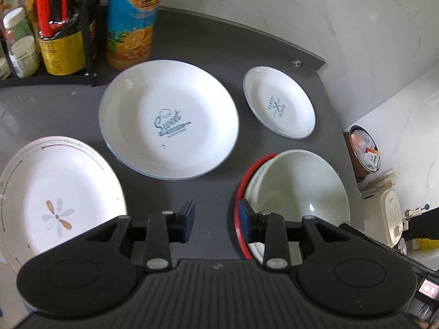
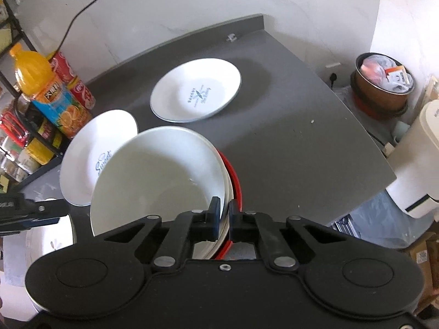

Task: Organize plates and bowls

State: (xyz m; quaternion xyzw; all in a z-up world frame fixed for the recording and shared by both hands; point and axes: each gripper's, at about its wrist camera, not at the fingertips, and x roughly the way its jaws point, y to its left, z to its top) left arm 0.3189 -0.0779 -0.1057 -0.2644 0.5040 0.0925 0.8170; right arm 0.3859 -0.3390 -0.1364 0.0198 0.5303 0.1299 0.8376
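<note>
White bowl stack (image 2: pixel 159 175) rim clamped in right hand-held gripper (image 2: pixel 225 219); left hand-held gripper (image 1: pixel 216 219) apart beside it

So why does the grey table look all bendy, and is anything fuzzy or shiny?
Left wrist view: the fisheye lens bows the dark grey countertop edge; the flower-patterned white plate looks washed out by bright light; the white "Sweet" plate has a slightly smeared rim. Right wrist view: the same curving; the top white bowl shows a small glint.
</note>
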